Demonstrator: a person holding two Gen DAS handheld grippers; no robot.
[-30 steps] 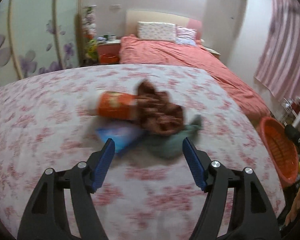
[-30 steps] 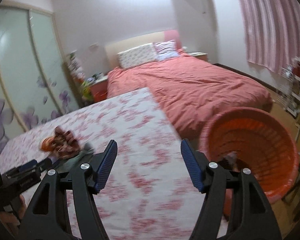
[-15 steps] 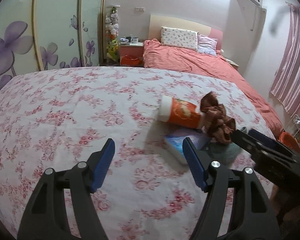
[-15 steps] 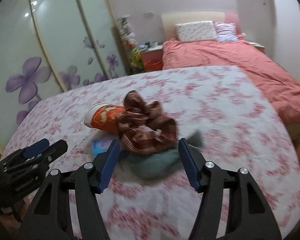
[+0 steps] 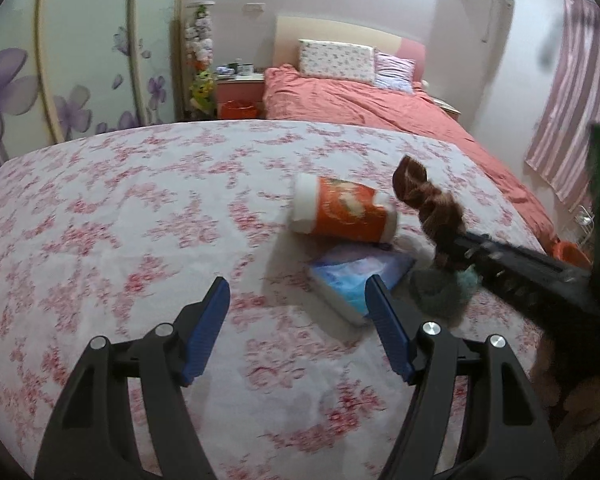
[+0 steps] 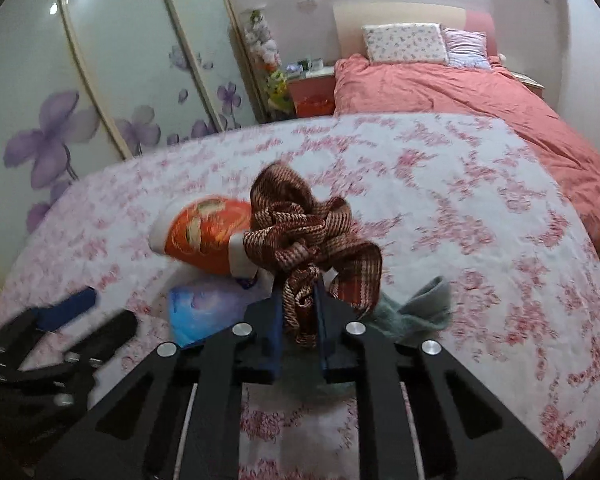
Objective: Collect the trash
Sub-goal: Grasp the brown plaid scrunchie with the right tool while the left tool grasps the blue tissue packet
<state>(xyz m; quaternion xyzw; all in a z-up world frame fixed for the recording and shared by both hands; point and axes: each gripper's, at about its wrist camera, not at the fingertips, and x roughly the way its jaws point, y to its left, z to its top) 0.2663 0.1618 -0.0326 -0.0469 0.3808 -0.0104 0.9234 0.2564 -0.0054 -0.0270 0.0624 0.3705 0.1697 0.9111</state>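
Observation:
On the floral bedsheet [image 5: 120, 220] lies an orange paper cup [image 5: 342, 212] on its side, a blue tissue pack [image 5: 352, 276] in front of it and a grey-green sock [image 5: 440, 292] to the right. My right gripper [image 6: 298, 300] is shut on a brown woven cloth [image 6: 300, 236], which it holds bunched and lifted; the cloth also shows in the left wrist view [image 5: 428, 204]. My left gripper [image 5: 296, 320] is open and empty, just short of the tissue pack. The cup [image 6: 204, 236], pack [image 6: 208, 312] and sock [image 6: 416, 308] show in the right wrist view.
A second bed with a coral cover [image 5: 372, 108] and pillows stands behind. An orange basket [image 5: 572, 254] sits low at the right beyond the bed edge. A nightstand [image 5: 240, 92] and flowered wardrobe doors [image 5: 80, 60] are at the back left.
My right gripper has closed on the brown cloth and raised it off the pile. My left gripper has drifted slightly nearer the tissue pack and stays open.

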